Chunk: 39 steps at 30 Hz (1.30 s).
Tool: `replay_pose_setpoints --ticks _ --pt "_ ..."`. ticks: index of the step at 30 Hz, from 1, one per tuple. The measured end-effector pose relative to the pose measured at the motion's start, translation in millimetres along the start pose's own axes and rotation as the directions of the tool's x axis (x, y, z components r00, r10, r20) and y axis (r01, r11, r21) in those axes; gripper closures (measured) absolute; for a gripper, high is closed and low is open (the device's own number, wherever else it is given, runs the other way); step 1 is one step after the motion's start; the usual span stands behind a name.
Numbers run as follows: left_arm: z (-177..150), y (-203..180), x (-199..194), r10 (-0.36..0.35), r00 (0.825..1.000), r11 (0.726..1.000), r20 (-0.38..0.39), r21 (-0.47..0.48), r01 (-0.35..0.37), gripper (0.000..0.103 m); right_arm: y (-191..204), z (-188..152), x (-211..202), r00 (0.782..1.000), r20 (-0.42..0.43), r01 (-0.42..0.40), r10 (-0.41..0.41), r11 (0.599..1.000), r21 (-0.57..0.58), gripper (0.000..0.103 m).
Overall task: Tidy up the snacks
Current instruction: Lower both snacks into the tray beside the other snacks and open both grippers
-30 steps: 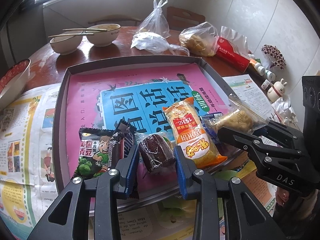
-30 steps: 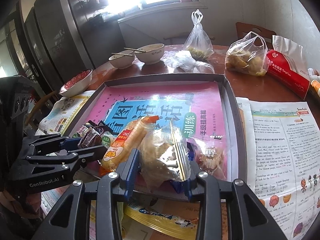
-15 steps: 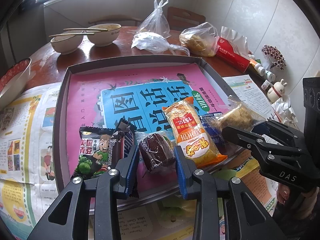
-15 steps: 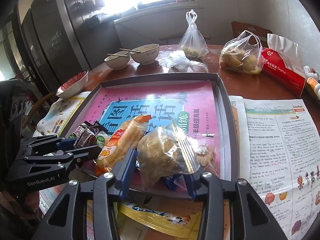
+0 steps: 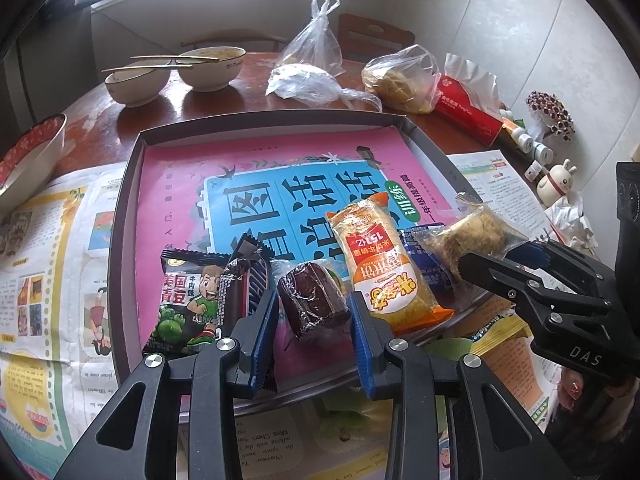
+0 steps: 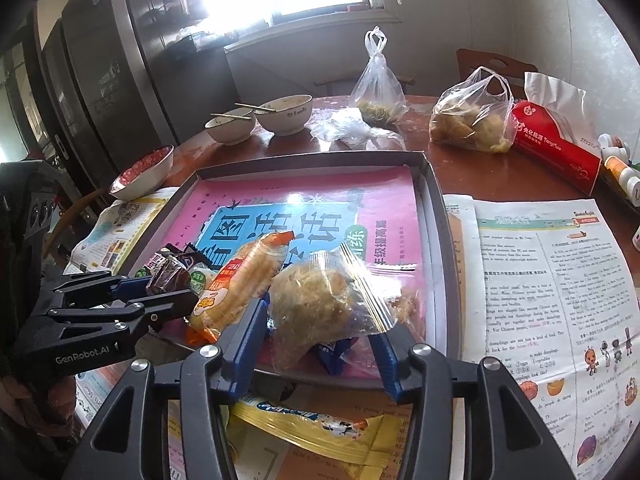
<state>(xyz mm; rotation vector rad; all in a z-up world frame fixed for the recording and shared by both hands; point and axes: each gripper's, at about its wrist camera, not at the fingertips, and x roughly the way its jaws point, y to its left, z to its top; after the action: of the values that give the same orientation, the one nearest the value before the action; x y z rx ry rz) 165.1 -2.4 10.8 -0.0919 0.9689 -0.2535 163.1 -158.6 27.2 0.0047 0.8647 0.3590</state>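
Snacks (image 5: 380,268) inside tray (image 5: 128,184), front edge

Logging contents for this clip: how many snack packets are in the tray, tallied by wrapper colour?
Black/dark wrappers: 2, green pea packet and chocolate bar
Clear wrappers: 2, brown cake and flaky pastry
Orange: 1, rice cracker roll
Blue: 1, blue packet
Total: 6

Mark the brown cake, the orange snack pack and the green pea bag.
brown cake (image 5: 312,300), left wrist view, middle of its wrapped top
orange snack pack (image 5: 382,268), left wrist view, middle of its label
green pea bag (image 5: 186,300), left wrist view, cartoon boy print
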Motion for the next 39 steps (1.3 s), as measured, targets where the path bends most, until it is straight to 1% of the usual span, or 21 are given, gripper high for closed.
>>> replay_pose_setpoints --ticks 3,10,12,18,24,27,31,35,39 --pt "-0.2 -1.0 -0.6 0.005 1.0 1.0 -0.002 0.002 -0.005 0.065 -0.5 0.3 -1.1 1.0 0.004 0.0 0.0 1.0 0.0 0.048" --pt "0.1 -2.3 -1.1 0.012 1.0 1.0 -0.002 0.007 -0.012 0.064 -2.3 0.8 -5.2 1.0 0.016 -0.003 0.002 1.0 0.007 0.044" --pt "0.3 -2.8 -1.9 0.012 1.0 1.0 -0.001 0.01 -0.012 0.06 -3.1 0.7 -7.1 1.0 0.021 -0.003 0.003 1.0 0.011 0.041" --pt "0.4 -2.1 -4.7 0.01 1.0 1.0 0.008 0.009 -0.01 0.052 -3.5 1.4 -9.2 1.0 0.026 -0.004 0.003 1.0 0.014 0.04" --pt "0.1 -3.6 -8.1 0.013 1.0 1.0 0.012 0.016 -0.014 0.047 -3.8 2.0 -11.5 0.999 0.036 -0.012 0.011 1.0 0.018 0.039" --pt "0.6 -4.0 -9.8 0.011 1.0 1.0 0.016 0.015 -0.011 0.046 -3.9 1.9 -13.3 0.999 0.04 -0.012 0.011 1.0 0.02 0.036" --pt "-0.4 -3.9 -13.1 0.01 1.0 1.0 0.023 0.014 -0.011 0.045 -3.5 1.8 -14.7 0.999 0.045 -0.017 0.016 1.0 0.022 0.035" --pt "-1.2 -3.8 -16.4 0.01 0.999 1.0 0.032 0.013 -0.01 0.039 -2.2 0.8 -16.4 0.999 0.049 -0.018 0.017 1.0 0.02 0.035" --pt "-2.0 -3.6 -19.5 0.002 0.999 1.0 0.037 0.009 -0.002 0.038 -2.7 0.8 -20.2 0.998 0.064 -0.02 0.018 1.0 0.023 0.035"
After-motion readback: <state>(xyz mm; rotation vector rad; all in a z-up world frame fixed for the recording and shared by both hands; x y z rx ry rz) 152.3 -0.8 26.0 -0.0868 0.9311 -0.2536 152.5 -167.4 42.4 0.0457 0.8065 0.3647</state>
